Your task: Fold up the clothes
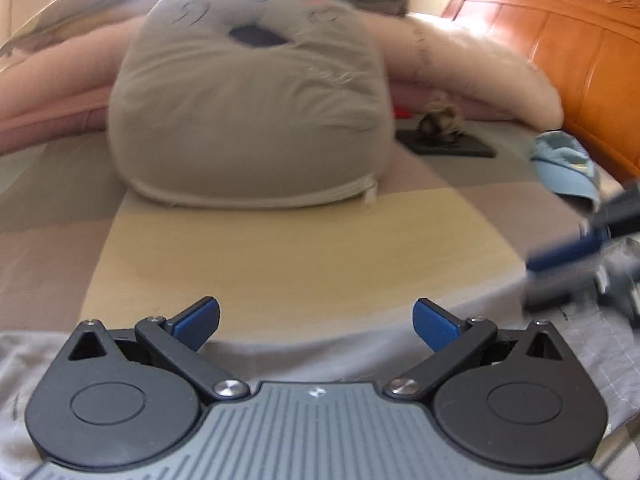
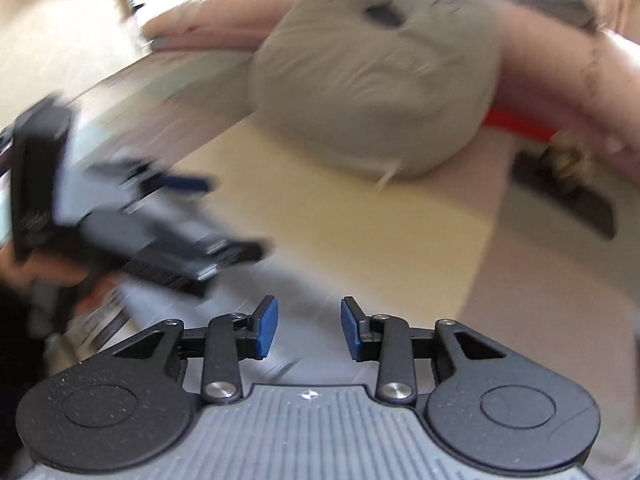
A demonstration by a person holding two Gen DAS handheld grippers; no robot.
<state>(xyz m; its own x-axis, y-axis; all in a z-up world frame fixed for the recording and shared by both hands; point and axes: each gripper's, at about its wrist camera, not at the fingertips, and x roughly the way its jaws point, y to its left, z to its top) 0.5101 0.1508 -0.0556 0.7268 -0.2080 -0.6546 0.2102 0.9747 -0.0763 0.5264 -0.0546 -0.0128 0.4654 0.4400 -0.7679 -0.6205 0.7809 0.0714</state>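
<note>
**Both grippers poised over grey garment on patchwork bed**

Bedding forms the work surface: a bed cover (image 1: 288,240) in large blocks of pale yellow, grey and dusty pink, with light coming from a window behind. An orange-brown padded headboard (image 1: 560,60) rises at the right of the left wrist view. A plump grey cushion (image 1: 248,112) with a drawn face and a dark central hole stands on the cover, leaning against pink pillows (image 1: 460,60). Right of the cushion lie a flat dark object (image 1: 452,144) carrying a small tan bundle, and a light blue cloth item (image 1: 564,168) near the headboard.

The left gripper (image 1: 316,322) points forward and down toward the cushion. Its blue pads (image 1: 434,326) are spread wide, with nothing between them. In the right wrist view it shows as a blurred dark-and-grey shape at the left, with part of a hand under it.

The right gripper (image 2: 308,328) is likewise angled downward, and its view is rolled so that the bed runs diagonally. Its pads (image 2: 266,330) face each other, partly closed, with a clear gap; no cloth is caught between them.

The light grey garment (image 1: 500,340) lies flat at the near edge of the bed, directly beneath both grippers, spreading across the bottom of both views. Its far edge runs roughly side to side across the yellow block. Its full outline and long axis cannot be determined, as the grippers' bodies hide much of it.
</note>
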